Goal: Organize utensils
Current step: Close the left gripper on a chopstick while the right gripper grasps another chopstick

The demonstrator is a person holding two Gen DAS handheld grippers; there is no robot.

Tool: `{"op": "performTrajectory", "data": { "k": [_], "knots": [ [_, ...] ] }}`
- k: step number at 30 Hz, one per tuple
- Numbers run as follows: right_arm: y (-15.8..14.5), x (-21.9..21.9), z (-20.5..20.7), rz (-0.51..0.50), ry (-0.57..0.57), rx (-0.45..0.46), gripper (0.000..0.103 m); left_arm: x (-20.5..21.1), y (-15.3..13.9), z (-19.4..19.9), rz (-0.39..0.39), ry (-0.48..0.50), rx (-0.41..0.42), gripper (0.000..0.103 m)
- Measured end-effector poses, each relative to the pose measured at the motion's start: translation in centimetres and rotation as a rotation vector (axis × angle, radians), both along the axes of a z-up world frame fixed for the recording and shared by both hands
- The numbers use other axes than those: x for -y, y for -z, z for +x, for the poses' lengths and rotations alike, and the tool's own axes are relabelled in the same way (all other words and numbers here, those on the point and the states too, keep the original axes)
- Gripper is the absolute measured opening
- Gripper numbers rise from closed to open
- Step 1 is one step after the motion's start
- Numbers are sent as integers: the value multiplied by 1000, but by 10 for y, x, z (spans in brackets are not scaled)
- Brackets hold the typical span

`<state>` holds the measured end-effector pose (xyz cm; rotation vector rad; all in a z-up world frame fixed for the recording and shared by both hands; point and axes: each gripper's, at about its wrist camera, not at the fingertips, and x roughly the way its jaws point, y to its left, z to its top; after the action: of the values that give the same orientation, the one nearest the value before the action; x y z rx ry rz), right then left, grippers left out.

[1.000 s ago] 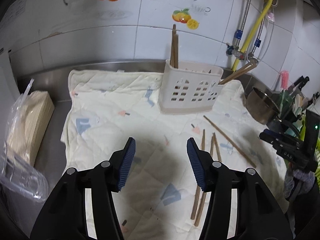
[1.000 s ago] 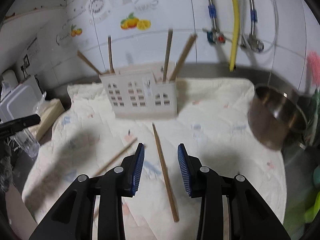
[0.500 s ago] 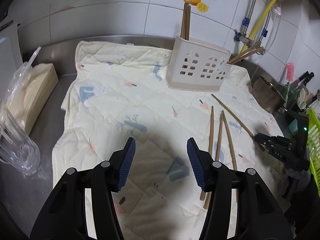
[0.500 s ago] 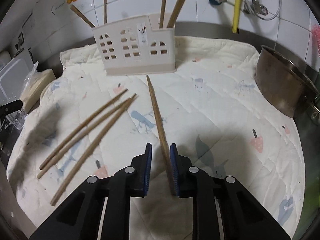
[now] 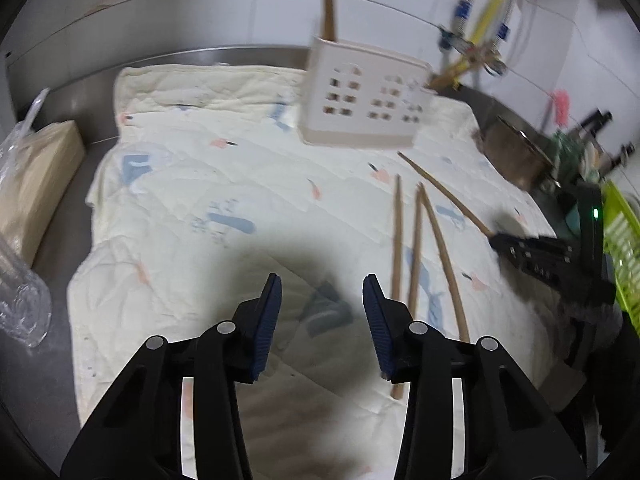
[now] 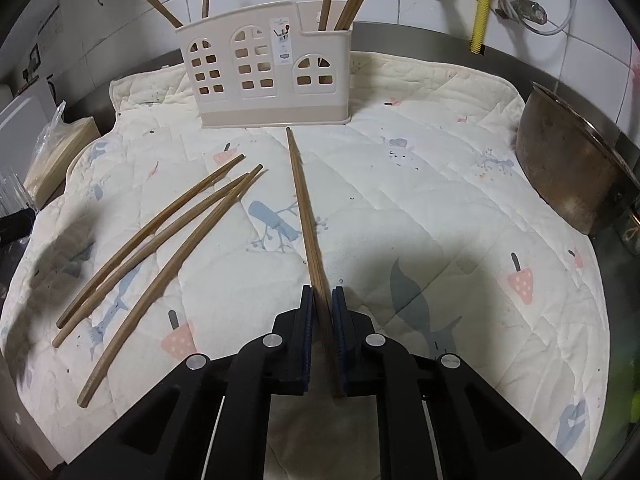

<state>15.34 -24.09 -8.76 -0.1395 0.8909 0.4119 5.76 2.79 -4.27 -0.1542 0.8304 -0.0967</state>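
Note:
My right gripper [image 6: 322, 294] is shut on a wooden chopstick [image 6: 304, 208] that lies on the quilted cloth [image 6: 440, 184], pointing toward the cream utensil holder [image 6: 264, 76]. Three more chopsticks [image 6: 160, 240] lie fanned out to its left. The holder has several chopsticks standing in it. In the left wrist view my left gripper [image 5: 322, 284] hovers low over bare cloth, its jaws closing with nothing between them. The three loose chopsticks [image 5: 416, 248] lie just right of it, and the right gripper [image 5: 496, 240] holds the fourth chopstick [image 5: 440, 190].
A steel pot [image 6: 568, 168] sits at the cloth's right edge. A wrapped tan stack [image 5: 32, 184] and clear plastic [image 5: 20, 300] lie on the steel counter at left. A green rack [image 5: 624, 248] stands far right. Tiled wall with pipes [image 6: 484, 4] runs behind.
Both grippers have sunk toward the cloth. The right gripper's jaws have shut on the single chopstick. The left gripper's jaws have narrowed and it has shifted closer to the three loose chopsticks.

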Motion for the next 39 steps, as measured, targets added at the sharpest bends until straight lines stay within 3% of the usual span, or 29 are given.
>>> {"op": "performTrajectory", "data": {
  "k": [4, 9, 17, 33, 39],
  "knots": [
    [-2, 1, -4, 17, 2, 7, 8, 20, 11, 4, -2, 75, -22, 33],
    [-9, 2, -12, 45, 9, 21, 7, 40, 25, 9, -2, 132, -56, 29],
    [-24, 5, -24, 92, 11, 57, 7, 51, 37, 18, -4, 150, -83, 15],
    [-36, 4, -33, 120, 3, 90, 7, 54, 49, 26, -5, 139, -119, 13],
    [-48, 4, -37, 128, 2, 117, 7, 52, 43, 26, -5, 123, -109, 7]
  ]
}}
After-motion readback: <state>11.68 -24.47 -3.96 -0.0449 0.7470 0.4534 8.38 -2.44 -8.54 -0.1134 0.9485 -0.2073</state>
